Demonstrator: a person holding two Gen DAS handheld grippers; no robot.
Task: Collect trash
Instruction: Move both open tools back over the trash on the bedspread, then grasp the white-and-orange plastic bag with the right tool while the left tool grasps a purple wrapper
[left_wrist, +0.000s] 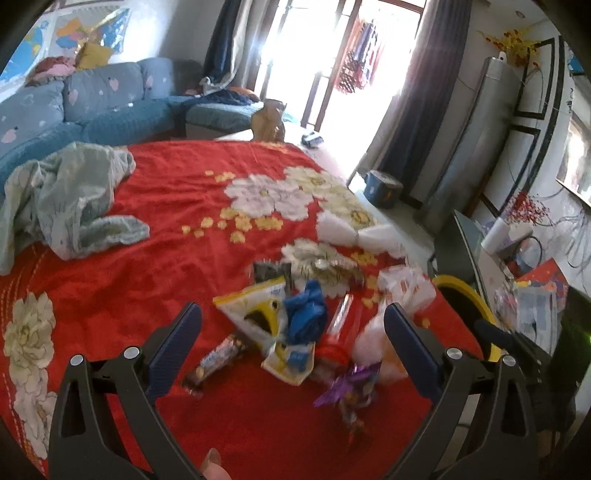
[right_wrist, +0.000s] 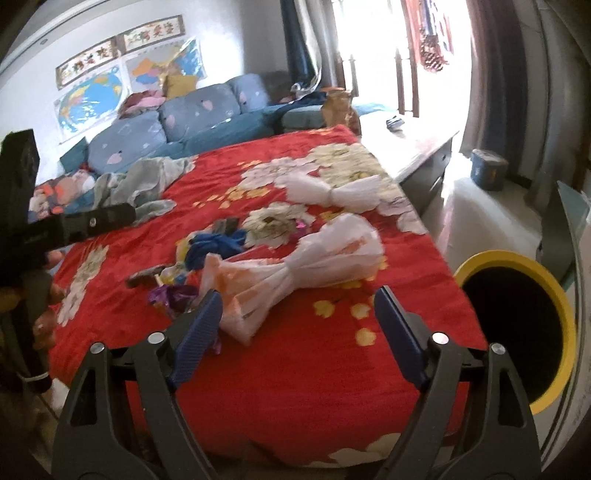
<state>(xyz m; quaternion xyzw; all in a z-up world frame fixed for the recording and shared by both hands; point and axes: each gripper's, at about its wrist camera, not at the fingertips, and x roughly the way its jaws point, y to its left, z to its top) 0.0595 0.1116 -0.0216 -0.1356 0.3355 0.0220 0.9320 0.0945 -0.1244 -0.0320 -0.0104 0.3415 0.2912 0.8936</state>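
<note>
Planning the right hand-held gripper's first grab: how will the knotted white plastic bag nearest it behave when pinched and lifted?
The white plastic bag is thin crinkled film cinched at its middle, so it will probably be floppy, with both fanned ends drooping. It looks nearly empty, so likely very light. Pinched at the knot, it should slip less than at the smooth film.

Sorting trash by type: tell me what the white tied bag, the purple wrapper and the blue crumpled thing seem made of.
White tied bag: thin plastic film, likely; translucent, finely pleated where it is knotted.
Purple wrapper: looks like metallic foil or foil-plastic; shiny, sharply creased.
Blue crumpled thing: soft plastic or rubbery glove material, perhaps; matte, loosely bunched. Blur leaves it open.
</note>
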